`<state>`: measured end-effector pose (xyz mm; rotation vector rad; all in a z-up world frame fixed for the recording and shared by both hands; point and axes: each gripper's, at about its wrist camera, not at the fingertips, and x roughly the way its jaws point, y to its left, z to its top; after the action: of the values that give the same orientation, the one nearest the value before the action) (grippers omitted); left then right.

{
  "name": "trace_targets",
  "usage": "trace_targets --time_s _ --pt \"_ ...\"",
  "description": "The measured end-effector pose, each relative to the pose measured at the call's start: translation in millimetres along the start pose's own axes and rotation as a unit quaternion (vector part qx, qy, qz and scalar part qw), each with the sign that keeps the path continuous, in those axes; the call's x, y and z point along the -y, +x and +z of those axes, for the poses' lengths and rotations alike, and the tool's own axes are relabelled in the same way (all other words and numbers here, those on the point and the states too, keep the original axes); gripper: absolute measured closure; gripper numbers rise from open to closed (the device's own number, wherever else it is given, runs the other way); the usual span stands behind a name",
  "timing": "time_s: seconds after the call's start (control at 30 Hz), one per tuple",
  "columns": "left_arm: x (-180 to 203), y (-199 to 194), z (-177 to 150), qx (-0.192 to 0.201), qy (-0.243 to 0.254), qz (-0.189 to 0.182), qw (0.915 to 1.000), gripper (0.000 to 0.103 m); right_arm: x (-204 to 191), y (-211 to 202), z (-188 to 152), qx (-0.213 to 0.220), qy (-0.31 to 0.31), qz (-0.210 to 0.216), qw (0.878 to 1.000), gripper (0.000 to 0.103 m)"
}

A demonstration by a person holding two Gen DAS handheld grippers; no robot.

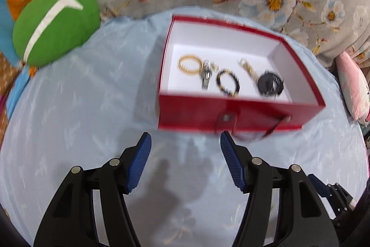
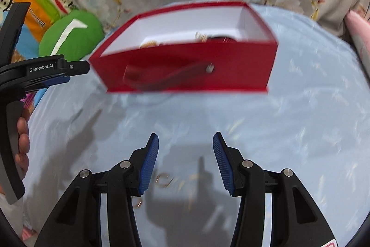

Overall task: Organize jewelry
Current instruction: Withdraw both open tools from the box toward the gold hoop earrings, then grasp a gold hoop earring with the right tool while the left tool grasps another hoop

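In the left wrist view, a green cushion sits upper left; the left gripper is spread and empty at bottom centre. The red box, centre right, holds a gold bracelet, black bracelet and dark watch. The right gripper is likewise spread, empty.

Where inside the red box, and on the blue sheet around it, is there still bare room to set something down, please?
Inside the red box, the white floor is bare along the back wall; the front is crowded by the gold bracelet, silver watch, black bead bracelet and black watch. The blue sheet lies open left of the box.
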<state>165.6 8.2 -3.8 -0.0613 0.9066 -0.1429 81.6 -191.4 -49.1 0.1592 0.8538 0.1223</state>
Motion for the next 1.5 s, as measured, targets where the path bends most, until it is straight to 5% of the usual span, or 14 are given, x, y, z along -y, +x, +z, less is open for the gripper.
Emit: trace_targets --time_s 0.4,0.6,1.1,1.33,1.5 --pt "-9 -9 -71 -0.046 0.01 0.002 0.9989 0.043 -29 25 -45 -0.044 -0.021 -0.011 0.999 0.058" --pt "4 -9 -87 -0.058 0.03 -0.01 0.9978 0.043 -25 24 -43 -0.038 -0.022 -0.032 0.999 0.084" --pt "77 6 -118 -0.097 0.106 -0.061 0.9878 0.044 26 -19 -41 -0.015 0.035 -0.061 0.997 0.084" --pt "94 14 -128 -0.096 0.135 -0.046 0.9851 0.058 36 -28 -40 -0.011 0.05 -0.064 0.997 0.084" --pt "94 13 -126 -0.097 0.14 -0.044 0.9844 0.087 33 -28 -38 -0.007 0.049 -0.057 0.997 0.084"
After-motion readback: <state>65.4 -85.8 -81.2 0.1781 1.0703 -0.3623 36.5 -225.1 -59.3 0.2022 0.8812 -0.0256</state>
